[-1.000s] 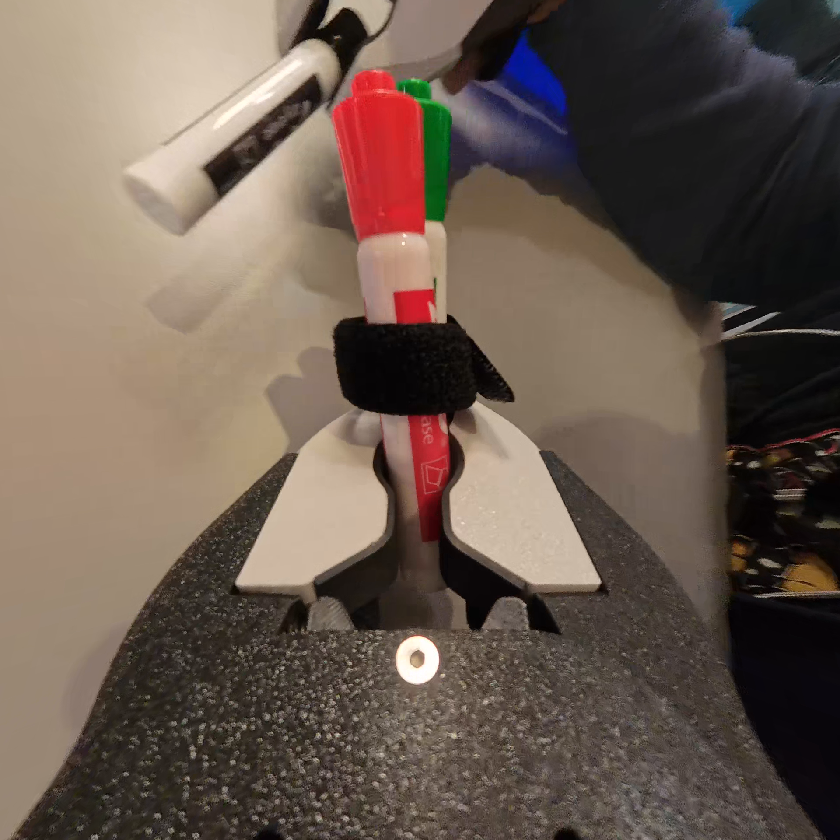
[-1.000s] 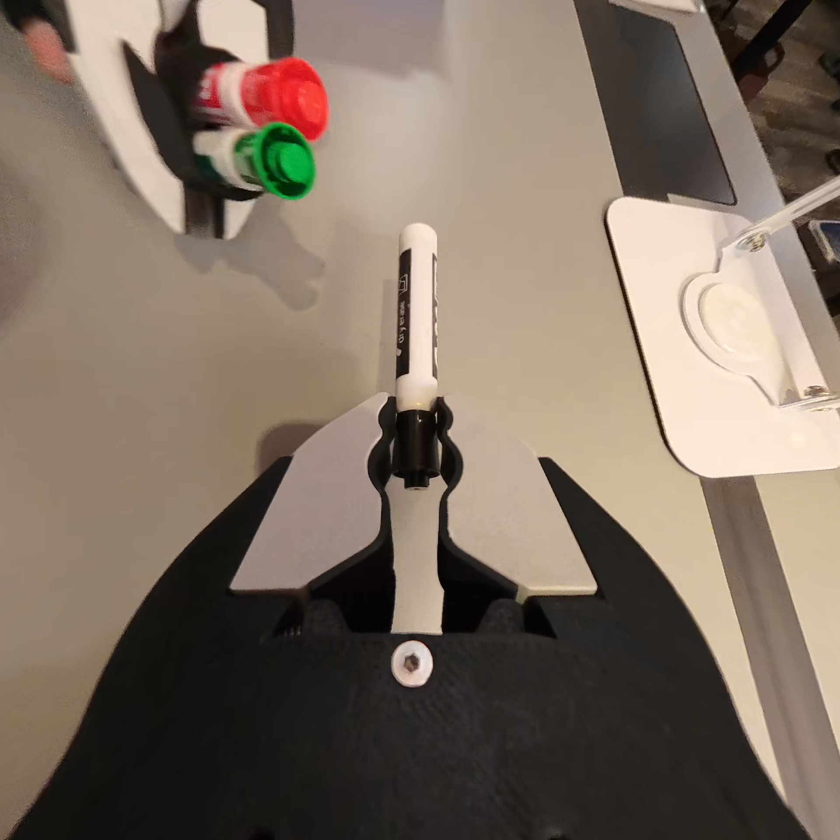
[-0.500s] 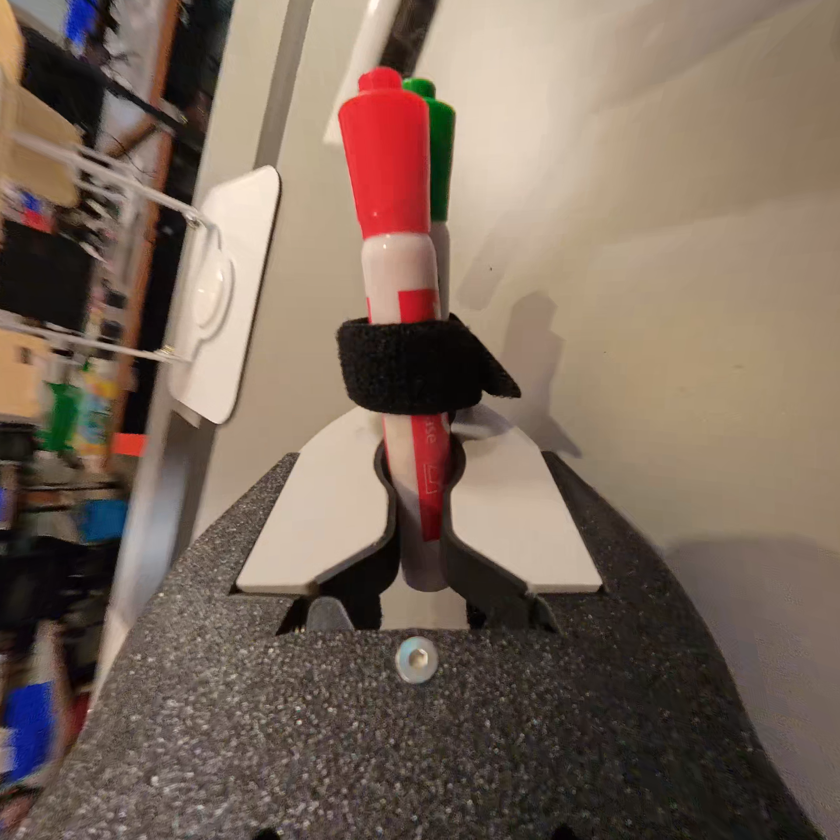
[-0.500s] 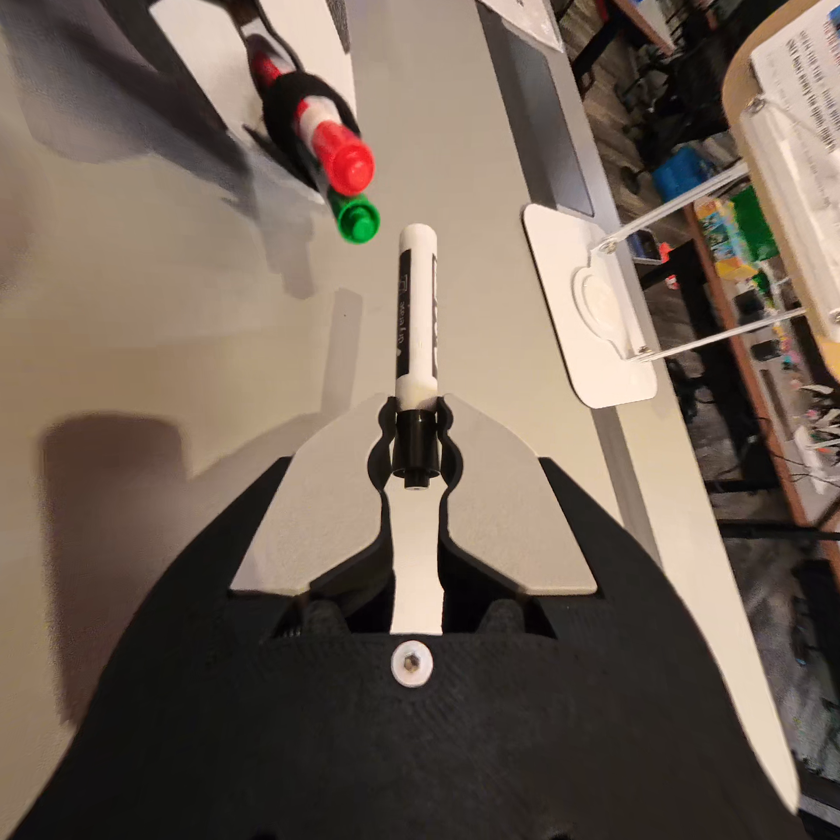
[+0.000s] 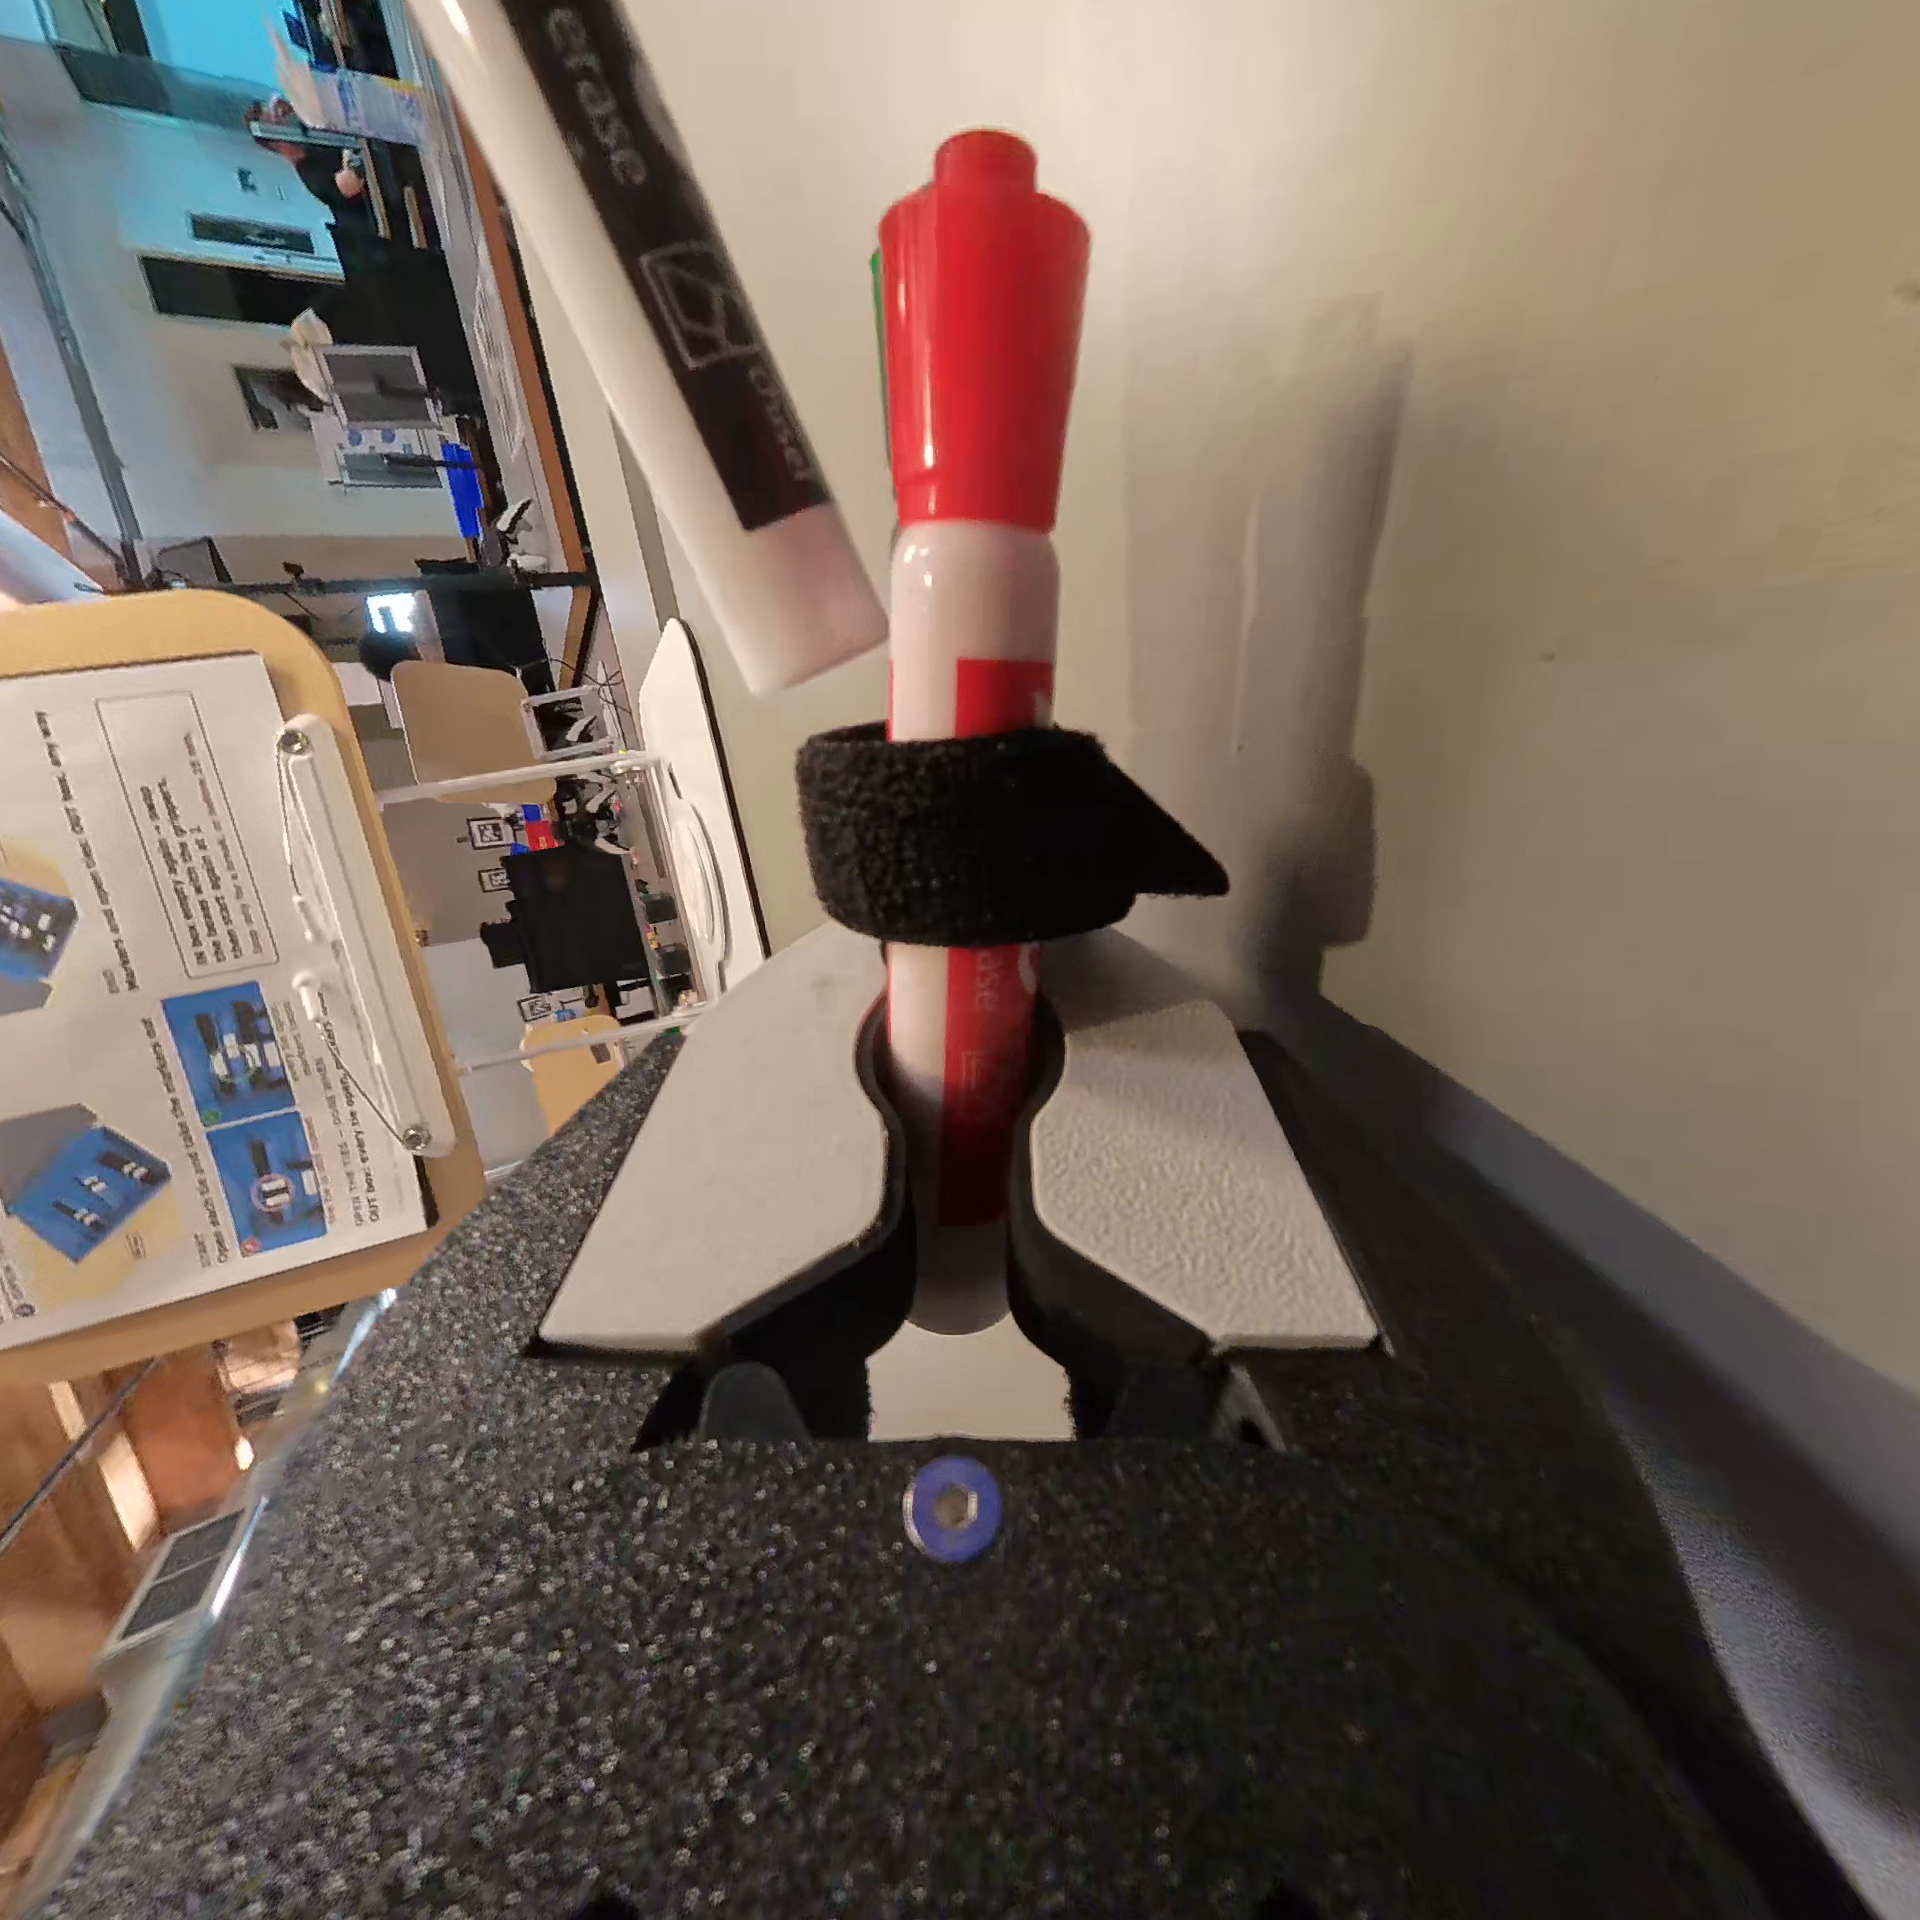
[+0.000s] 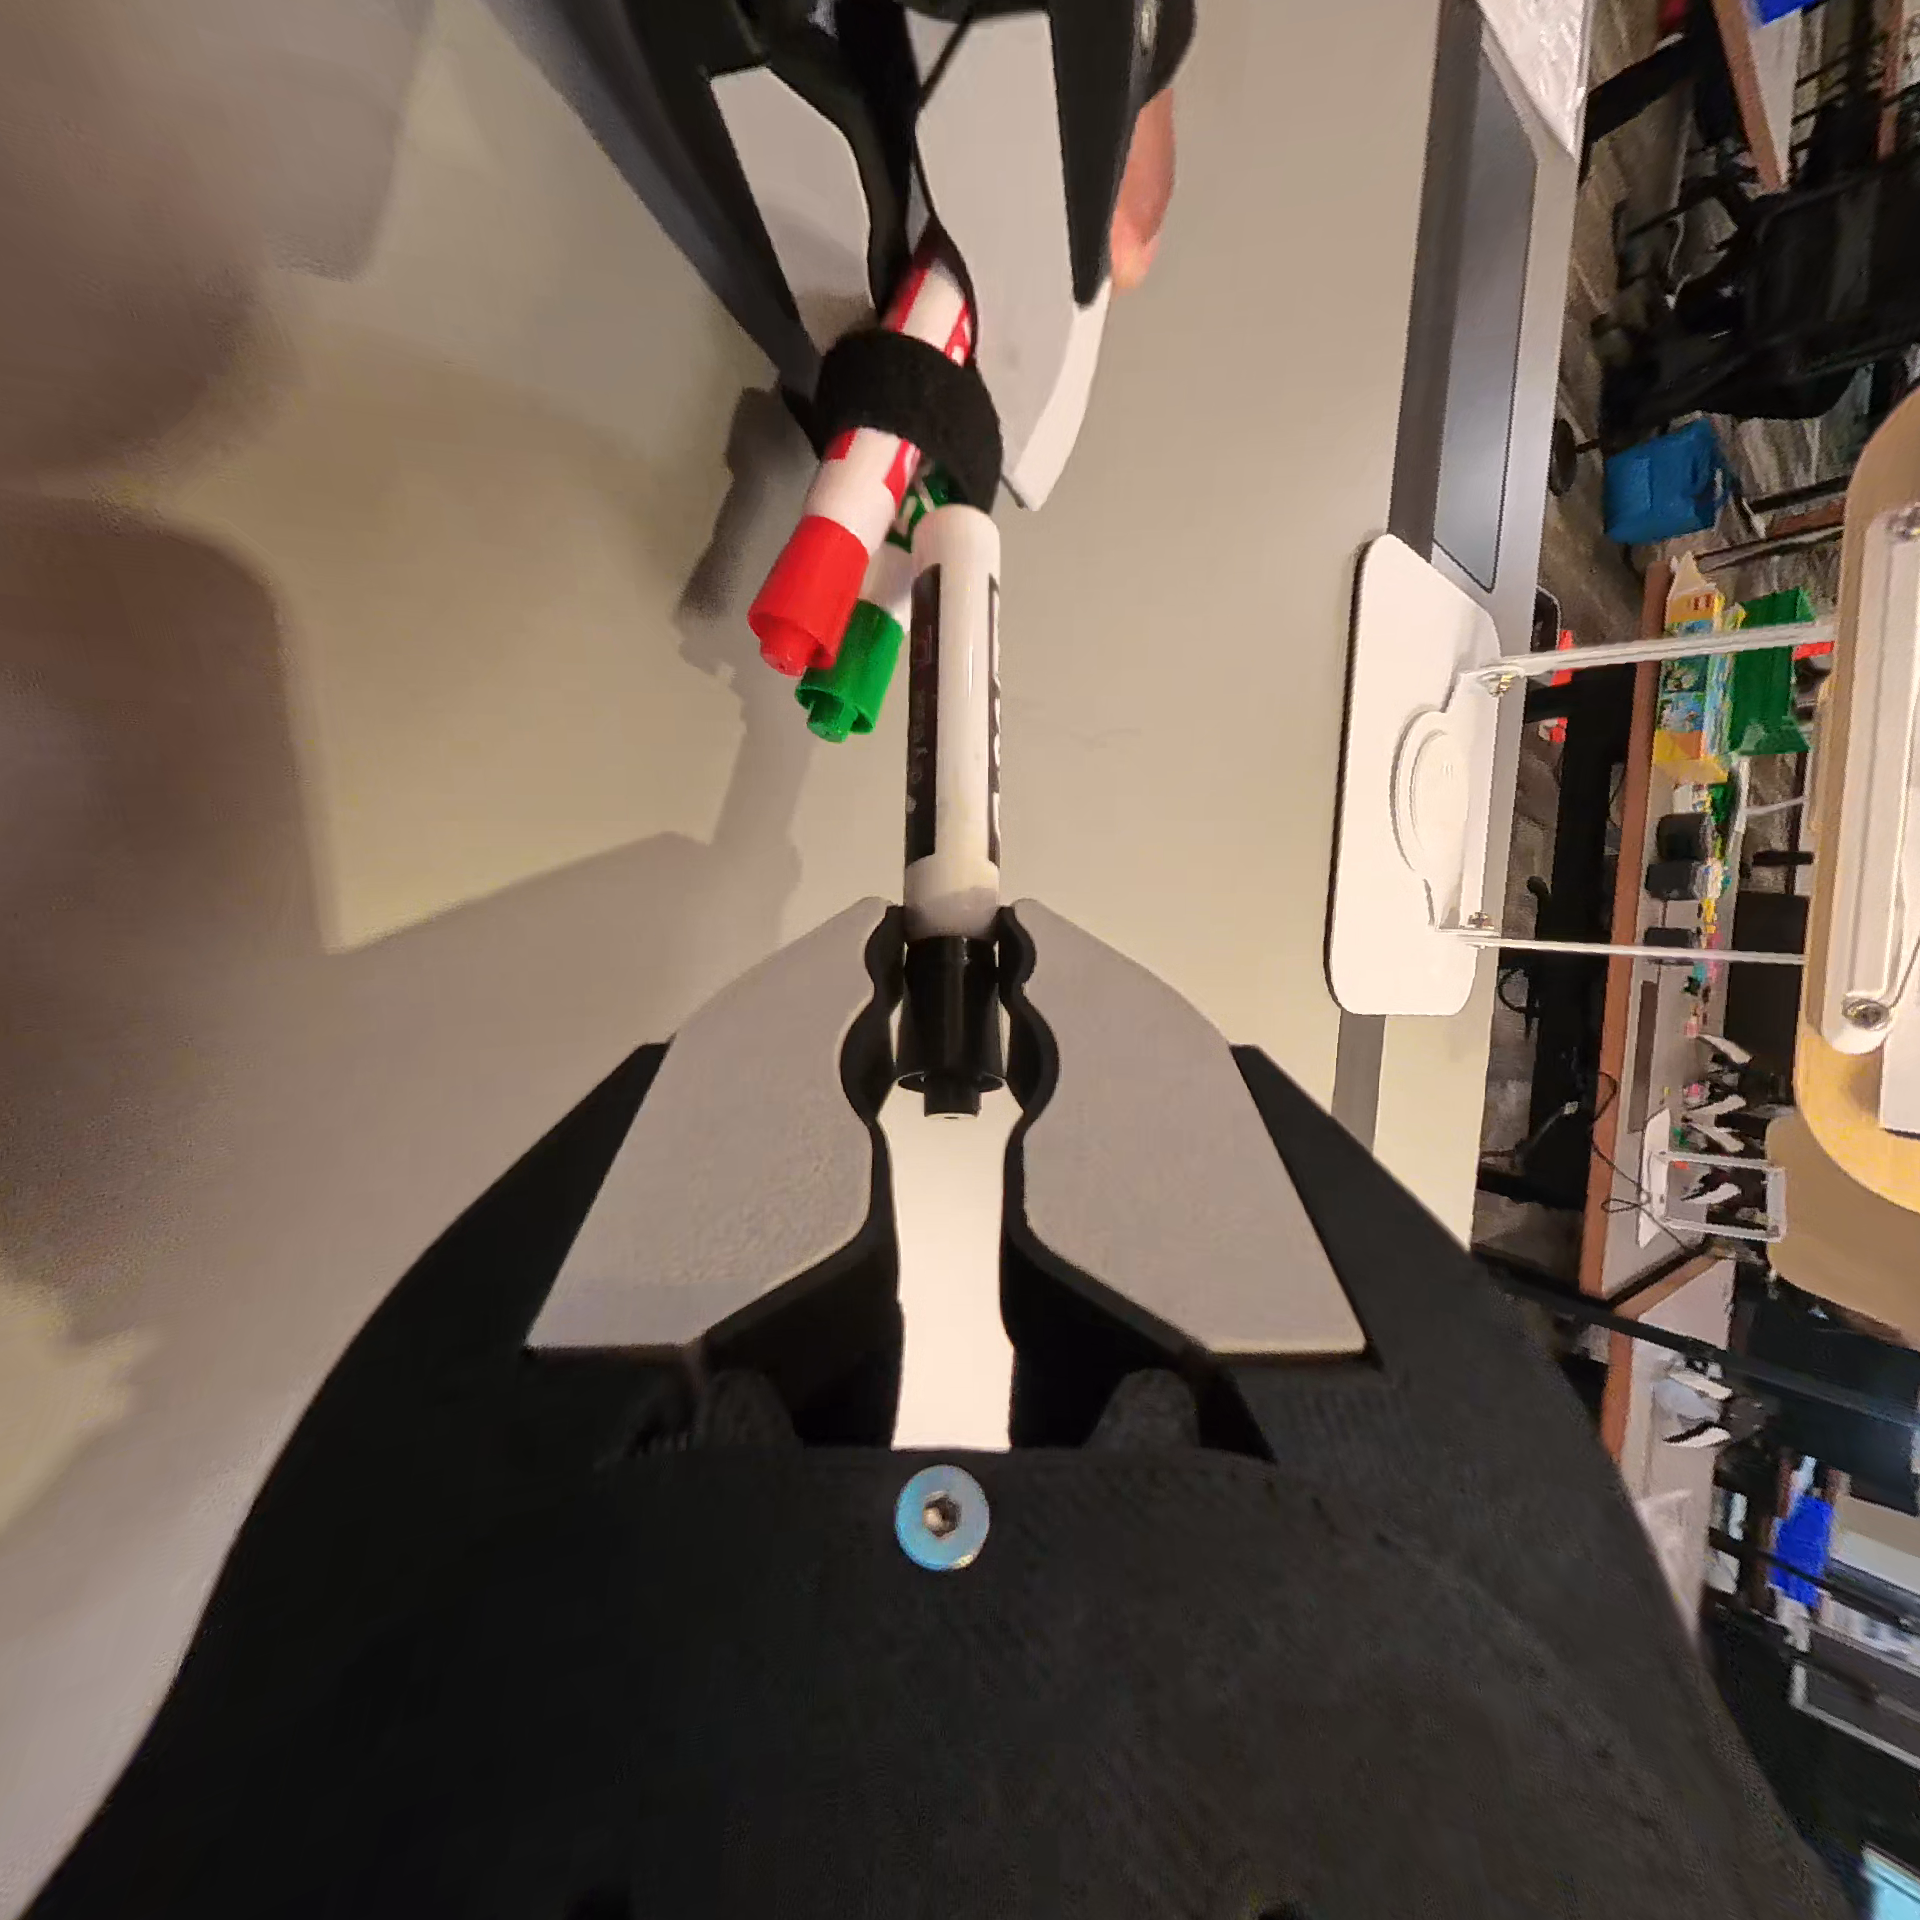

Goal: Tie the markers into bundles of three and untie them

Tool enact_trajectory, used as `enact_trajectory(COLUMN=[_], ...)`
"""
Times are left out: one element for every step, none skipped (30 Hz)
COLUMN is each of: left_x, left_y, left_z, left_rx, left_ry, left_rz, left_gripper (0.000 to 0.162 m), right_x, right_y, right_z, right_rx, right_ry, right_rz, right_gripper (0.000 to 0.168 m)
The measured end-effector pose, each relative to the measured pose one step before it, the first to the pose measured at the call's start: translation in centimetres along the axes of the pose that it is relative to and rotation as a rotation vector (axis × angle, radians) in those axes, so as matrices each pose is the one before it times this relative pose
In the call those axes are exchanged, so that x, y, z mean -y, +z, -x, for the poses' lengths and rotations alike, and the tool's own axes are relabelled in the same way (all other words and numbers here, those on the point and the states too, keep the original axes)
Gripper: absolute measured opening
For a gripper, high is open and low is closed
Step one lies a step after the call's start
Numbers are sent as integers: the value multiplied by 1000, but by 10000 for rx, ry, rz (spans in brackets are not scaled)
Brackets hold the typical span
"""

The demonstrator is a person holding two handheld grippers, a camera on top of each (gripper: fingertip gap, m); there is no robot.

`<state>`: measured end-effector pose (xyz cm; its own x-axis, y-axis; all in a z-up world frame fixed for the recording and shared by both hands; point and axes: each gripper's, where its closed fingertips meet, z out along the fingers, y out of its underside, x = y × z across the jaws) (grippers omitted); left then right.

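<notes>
Black hook-and-loop strap [image 5: 966,842] is looped around the red marker [image 5: 977,416] and the green marker [image 6: 847,675], and the left gripper [image 5: 961,1122] has its fingers clamped on the red one's barrel just below the strap. Right gripper [image 6: 951,997] is pinched on the cap end of the black marker [image 6: 951,717], whose blunt white tail sits right at the mouth of the loop, beside the other two.

My take on doing this bit well: line the black marker up parallel with the two already in there before pushing, because right now it comes in at a slant in the left wrist view. Aim the tail at the slack side of the loop, push straight along the barrels, and keep the left grip firm so the pair doesn't slide back out of the strap.

Stuff I can't make out: whether the tail has actually entered the loop or is only touching its edge. Green is almost fully hidden behind red from the left camera. How much slack the strap has is a guess, and the black marker's far end runs out of that frame. Everything's held up off the desk [image 6: 1195,675].
</notes>
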<state>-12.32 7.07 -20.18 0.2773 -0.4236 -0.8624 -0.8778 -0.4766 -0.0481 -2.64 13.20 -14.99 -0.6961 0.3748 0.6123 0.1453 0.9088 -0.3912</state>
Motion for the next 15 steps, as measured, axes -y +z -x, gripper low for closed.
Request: enact_trajectory(left_x=[90, 155, 177, 172, 182, 173, 149, 151, 102, 84, 58, 45, 71, 74, 27], left_y=[17, -22, -50, -50, -76, -59, -69, -72, -74, -99, -126, -136, -137, -140, -140], left_z=[22, 51, 79, 42, 60, 82, 29, 16, 42, 46, 31, 18, -71, -89, -101], left_rx=[18, 44, 37, -4, 9, 10, -28, -21, -21, -23, -29, -47, -95, -90, -75], left_ry=[194, 242, 269, 253, 259, 227, 197, 220, 182, 172, 169, 151, 123, 124, 150], left_rz=[47, 1, -36, -34, -42, -48, -46, -53, -29, -19, -15, -4, -19, -34, 11], left_gripper=[17, 17, 17, 17, 16, 16, 16, 16, 15, 15, 16, 15, 16, 15, 15], right_x=[101, 73, 77, 94, 42, 2, 6, 13, 44, 56, 120, 220, 277, 255, 225], right_y=[-114, -125, -122, -132, -122, -128, -144, -162, -172, -176, -178, -168, -138, -87, -32], right_z=[123, 117, 143, 126, 81, 87, 58, 57, 52, 17, -4, -42, -2, 41, -11], right_rx=[26, 10, 22, 8, 4, 21, 22, 35, 41, 25, 15, 9, 43, 37, -23], right_ry=[-190, -212, -221, -207, -186, -177, -175, -183, -197, -221, -238, -208, -146, -135, -139], right_rz=[149, 171, 172, 158, 178, 184, 166, 157, 159, 181, 179, 125, 93, 82, 65], right_gripper=[16, 16, 16, 16, 16, 16, 16, 16, 16, 16, 17, 17, 17, 17, 17])
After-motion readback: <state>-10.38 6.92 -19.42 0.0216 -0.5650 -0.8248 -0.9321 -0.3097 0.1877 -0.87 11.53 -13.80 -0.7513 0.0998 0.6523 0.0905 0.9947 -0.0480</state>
